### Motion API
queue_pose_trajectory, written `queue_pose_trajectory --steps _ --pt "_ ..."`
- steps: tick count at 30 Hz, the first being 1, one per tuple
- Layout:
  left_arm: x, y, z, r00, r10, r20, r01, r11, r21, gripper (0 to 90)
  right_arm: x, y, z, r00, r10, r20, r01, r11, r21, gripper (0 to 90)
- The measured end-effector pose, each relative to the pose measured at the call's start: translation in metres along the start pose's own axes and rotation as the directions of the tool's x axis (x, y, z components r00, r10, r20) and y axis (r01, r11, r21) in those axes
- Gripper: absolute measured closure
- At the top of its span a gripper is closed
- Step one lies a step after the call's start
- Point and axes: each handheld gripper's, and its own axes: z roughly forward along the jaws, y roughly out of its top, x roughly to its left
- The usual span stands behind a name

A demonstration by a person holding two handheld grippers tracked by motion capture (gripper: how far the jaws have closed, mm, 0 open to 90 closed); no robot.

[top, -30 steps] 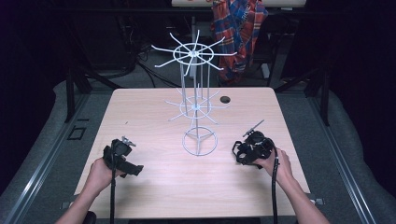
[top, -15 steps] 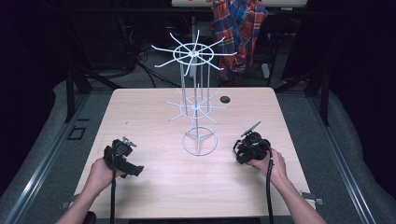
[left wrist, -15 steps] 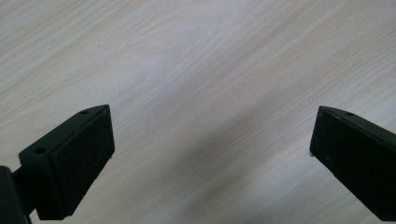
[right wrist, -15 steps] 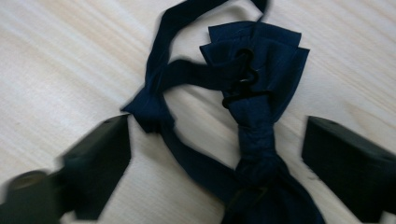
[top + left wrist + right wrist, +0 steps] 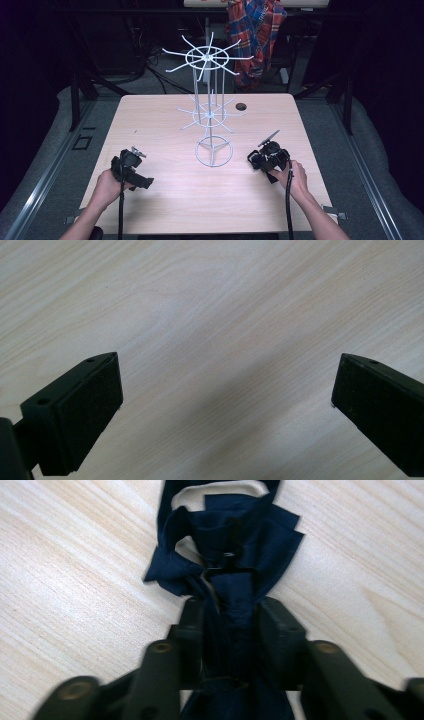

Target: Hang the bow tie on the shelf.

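Pale wood grain is running across the table (image 5: 165, 125), the largest thing in the high view, with dark floor lying around it. A plaid cloth (image 5: 255, 30) in red and blue is hanging beyond the far edge.

Near the middle of the table a white wire rack (image 5: 209, 112) is standing upright: a ring base, a slim post, one ring of spokes low down and a wider ring of spokes at the top. Just beyond it, toward the far edge, a small dark round spot (image 5: 241, 106) is showing on the wood; whether it is a hole or an object cannot be told.

The person's left hand (image 5: 106, 187) is holding the left gripper (image 5: 131, 170) over the near left part of the table, well apart from the rack. In the left gripper view its black jaws are standing wide apart with nothing between them, bare wood lying underneath.

The right hand (image 5: 294, 179) is holding the right gripper (image 5: 268, 156) to the right of the rack's base, near it but not touching. In the right gripper view its jaws are pressing together on a dark navy fabric piece (image 5: 231, 555), folded and bunched with a small buckle-like fitting, the free end of which is lying on the wood ahead of the jaws.
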Motion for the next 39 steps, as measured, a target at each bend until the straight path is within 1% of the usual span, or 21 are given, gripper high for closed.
queue_pose_trajectory --steps 2,4,8,9,11,12,13,15,16,17,18,19,21,24,25,27,28,31,32,36,39 --pt "0.000 0.000 0.000 1.0000 -0.001 0.001 0.001 1.0000 0.001 0.1 0.000 0.000 0.000 0.9999 -0.014 -0.001 0.014 0.9999 0.005 72.6" --pt "0.000 0.000 0.000 1.0000 -0.001 0.001 0.001 1.0000 0.002 0.1 0.001 0.000 -0.001 0.9996 -0.027 0.011 0.027 0.9996 0.008 73.9" --pt "0.000 0.000 0.000 1.0000 0.001 0.000 -0.001 1.0000 0.001 0.1 0.001 0.000 -0.005 0.9992 -0.038 0.011 0.038 0.9992 -0.007 74.3" --pt "0.000 0.000 0.000 1.0000 0.000 0.000 0.000 1.0000 0.000 0.1 0.000 0.000 -0.011 0.9993 -0.035 0.010 0.036 0.9987 -0.037 74.3" --pt "0.000 0.000 0.000 1.0000 0.000 0.001 0.000 1.0000 -0.003 0.1 0.001 0.000 -0.016 0.9996 -0.026 -0.007 0.025 0.9970 -0.073 74.4" --pt "0.000 0.000 0.000 1.0000 0.000 0.001 0.000 1.0000 -0.003 0.1 0.001 0.000 -0.016 0.9996 -0.026 -0.007 0.025 0.9970 -0.073 74.4" --pt "0.000 0.000 -0.001 1.0000 0.001 0.001 -0.001 1.0000 -0.002 0.1 0.001 0.000 -0.022 0.9994 -0.035 -0.007 0.034 0.9961 -0.081 74.4" --pt "0.000 0.000 -0.001 1.0000 0.001 0.000 -0.001 1.0000 -0.001 0.1 0.002 0.000 -0.026 0.9995 -0.030 -0.009 0.029 0.9941 -0.105 74.3" --pt "0.000 0.000 0.000 1.0000 0.001 0.001 -0.001 1.0000 -0.001 0.1 0.002 0.000 -0.029 0.9992 -0.038 -0.008 0.037 0.9934 -0.108 74.3" --pt "0.000 0.000 -0.001 1.0000 0.001 0.001 -0.001 1.0000 -0.002 0.1 0.002 -0.001 -0.030 0.9995 -0.030 -0.007 0.029 0.9915 -0.127 74.3" --pt "0.000 0.000 0.000 1.0000 0.000 0.001 0.000 1.0000 -0.003 0.1 0.002 -0.001 -0.032 0.9995 -0.026 -0.019 0.024 0.9904 -0.136 74.3" --pt "0.000 0.000 0.000 1.0000 0.000 0.001 0.000 1.0000 -0.003 0.1 0.003 -0.002 -0.033 0.9997 -0.021 -0.013 0.019 0.9887 -0.149 74.3" --pt "0.000 0.000 -0.001 1.0000 0.002 0.001 -0.002 1.0000 -0.002 0.1 0.001 -0.001 -0.037 0.9994 -0.033 -0.014 0.031 0.9889 -0.145 74.3" --pt "0.000 0.000 -0.001 1.0000 0.003 -0.001 -0.003 1.0000 -0.003 0.1 0.001 -0.002 -0.039 0.9994 -0.028 -0.019 0.025 0.9872 -0.157 74.3" --pt "0.000 0.000 -0.001 1.0000 0.003 -0.001 -0.003 1.0000 -0.003 0.1 0.001 -0.002 -0.040 0.9994 -0.034 -0.013 0.031 0.9878 -0.153 74.3" --pt "0.000 0.000 -0.001 1.0000 0.003 0.000 -0.003 1.0000 -0.004 0.1 0.001 -0.002 -0.041 0.9994 -0.031 -0.018 0.028 0.9870 -0.158 74.3" --pt "0.000 0.000 -0.001 1.0000 0.003 0.000 -0.003 1.0000 -0.004 0.1 0.002 -0.002 -0.041 0.9992 -0.024 -0.031 0.018 0.9844 -0.175 74.3" --pt "0.000 0.000 -0.001 1.0000 0.003 -0.001 -0.003 1.0000 -0.003 0.1 0.003 -0.001 -0.044 0.9991 -0.031 -0.030 0.025 0.9836 -0.179 74.3" --pt "0.000 0.000 -0.001 1.0000 0.003 -0.001 -0.003 1.0000 -0.002 0.1 0.003 -0.001 -0.047 0.9990 -0.041 -0.020 0.036 0.9826 -0.182 74.3" --pt "0.000 0.000 -0.001 1.0000 0.003 -0.001 -0.003 1.0000 0.000 0.1 0.004 -0.001 -0.049 0.9989 -0.044 -0.018 0.040 0.9815 -0.187 74.3" --pt "0.000 0.000 0.000 1.0000 0.002 0.001 -0.002 1.0000 0.001 0.1 0.004 -0.002 -0.050 0.9989 -0.038 -0.026 0.032 0.9798 -0.197 74.3"
